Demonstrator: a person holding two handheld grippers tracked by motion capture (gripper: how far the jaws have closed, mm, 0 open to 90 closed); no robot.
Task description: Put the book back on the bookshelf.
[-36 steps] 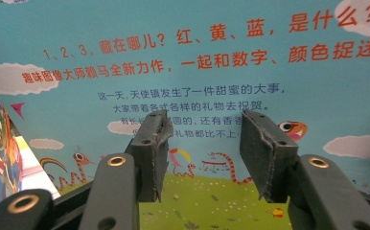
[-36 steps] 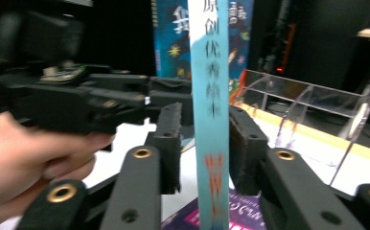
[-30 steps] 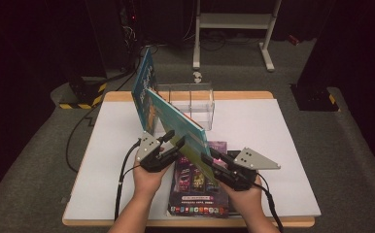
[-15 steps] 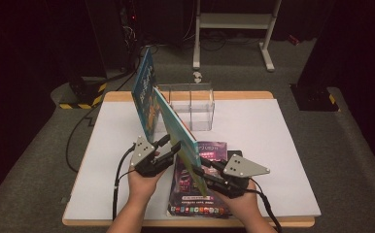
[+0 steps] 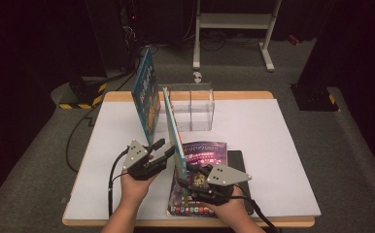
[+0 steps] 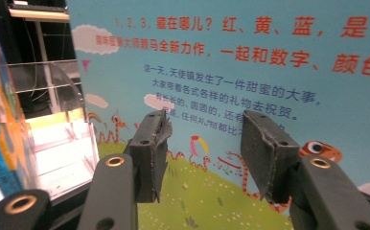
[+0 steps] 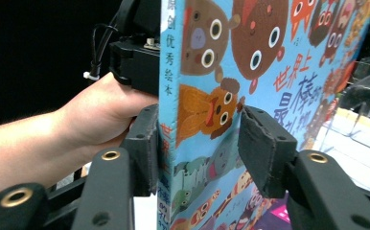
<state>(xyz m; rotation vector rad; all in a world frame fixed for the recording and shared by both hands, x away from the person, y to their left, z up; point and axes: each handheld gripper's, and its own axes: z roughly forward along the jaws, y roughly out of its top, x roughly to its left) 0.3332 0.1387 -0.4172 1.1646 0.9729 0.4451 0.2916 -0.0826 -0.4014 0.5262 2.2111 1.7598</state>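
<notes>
Near the tabletop's front edge, right tongs [image 5: 188, 177], jaws just opening, are straddling the upright book [image 5: 174, 133] ungripped; left tongs [image 5: 162, 151], open, are bracing its cover. Shelving into the clear rack [image 5: 190, 108] is remaining.

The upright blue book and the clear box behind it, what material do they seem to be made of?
The blue book: likely glossy printed card covers; it stands stiff on its edge with a flat printed spine. The clear box: probably transparent acrylic or similar hard plastic; see-through walls with bright, sharp edges.

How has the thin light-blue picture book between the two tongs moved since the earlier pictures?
Yes. The light-blue picture book has swung upright, its near end now farther left over the purple book lying flat.
</notes>
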